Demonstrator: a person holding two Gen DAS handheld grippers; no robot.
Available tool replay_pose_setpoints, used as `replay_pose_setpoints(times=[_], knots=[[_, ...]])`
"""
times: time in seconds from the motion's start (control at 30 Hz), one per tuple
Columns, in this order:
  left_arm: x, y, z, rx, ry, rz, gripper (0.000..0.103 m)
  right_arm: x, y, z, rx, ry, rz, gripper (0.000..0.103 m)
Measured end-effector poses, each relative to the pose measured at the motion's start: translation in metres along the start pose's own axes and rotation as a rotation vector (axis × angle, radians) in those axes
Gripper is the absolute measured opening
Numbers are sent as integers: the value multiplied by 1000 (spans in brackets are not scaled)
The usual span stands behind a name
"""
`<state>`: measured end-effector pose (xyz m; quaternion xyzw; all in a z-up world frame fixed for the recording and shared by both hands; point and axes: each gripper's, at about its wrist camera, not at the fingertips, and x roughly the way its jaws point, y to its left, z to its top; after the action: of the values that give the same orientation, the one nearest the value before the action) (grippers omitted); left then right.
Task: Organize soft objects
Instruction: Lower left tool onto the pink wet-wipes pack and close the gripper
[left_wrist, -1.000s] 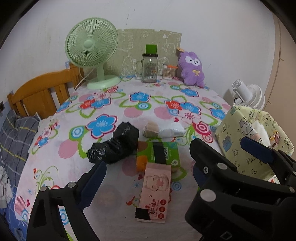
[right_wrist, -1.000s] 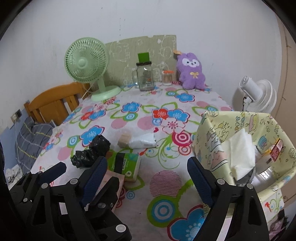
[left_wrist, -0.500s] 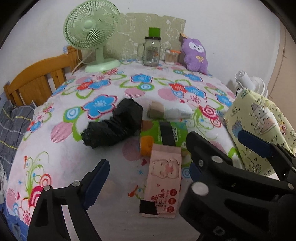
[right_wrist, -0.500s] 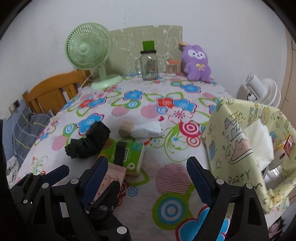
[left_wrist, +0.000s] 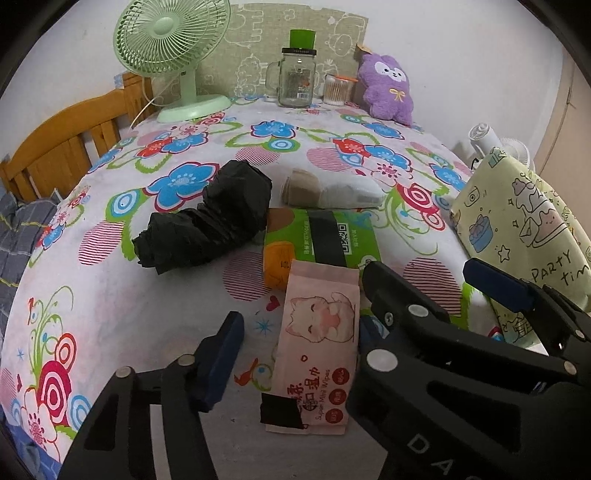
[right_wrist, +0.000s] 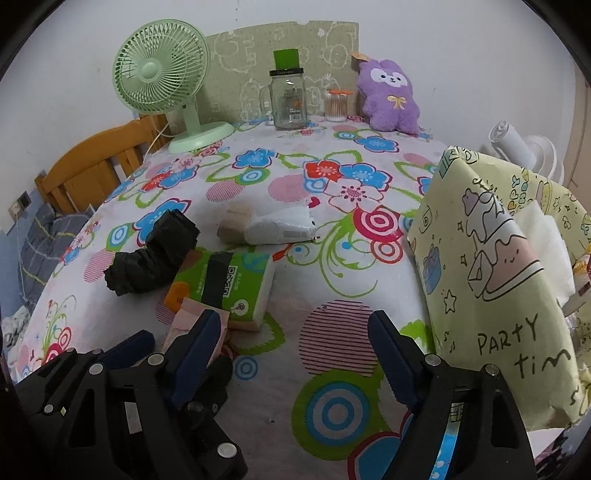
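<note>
A pink wet-wipes pack (left_wrist: 317, 332) lies flat on the flowered tablecloth (left_wrist: 110, 314), between the jaws of my left gripper (left_wrist: 300, 306). Those jaws are closing. The left pad (left_wrist: 221, 350) is still apart from the pack. Behind it lie a green tissue pack (left_wrist: 321, 240), a crumpled black bag (left_wrist: 207, 221) and a white-and-beige soft pack (left_wrist: 332, 188). My right gripper (right_wrist: 293, 321) hovers low over bare cloth with nothing between its jaws, which are closing slightly. Its left finger (right_wrist: 195, 347) overlaps the pink pack (right_wrist: 184, 317). A yellow-green "Party time" bag (right_wrist: 480, 277) holding white tissue (right_wrist: 546, 240) stands at the right.
At the back stand a green desk fan (left_wrist: 170, 44), a glass jar (left_wrist: 297, 77), a small swab jar (left_wrist: 338, 90) and a purple plush (left_wrist: 388, 88). A wooden chair (left_wrist: 62, 147) is beyond the left edge. A white fan (right_wrist: 517, 144) sits behind the bag.
Both grippers have sunk closer to the table. The left jaws have narrowed a lot around the pink wipes pack. The right jaws have narrowed a little.
</note>
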<state>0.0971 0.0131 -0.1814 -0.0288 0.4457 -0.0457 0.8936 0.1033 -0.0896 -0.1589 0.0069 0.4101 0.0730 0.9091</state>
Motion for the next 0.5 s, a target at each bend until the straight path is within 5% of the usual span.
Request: replay_pose_setpoints(times=[0.13,0.5], knots=[[-1,-1,-1,5,-6,15,42,2,0,-1,2,9,4,85],[-11,6,-1,-13,-26,22,41,-2,7,0,-1,8,32,85]])
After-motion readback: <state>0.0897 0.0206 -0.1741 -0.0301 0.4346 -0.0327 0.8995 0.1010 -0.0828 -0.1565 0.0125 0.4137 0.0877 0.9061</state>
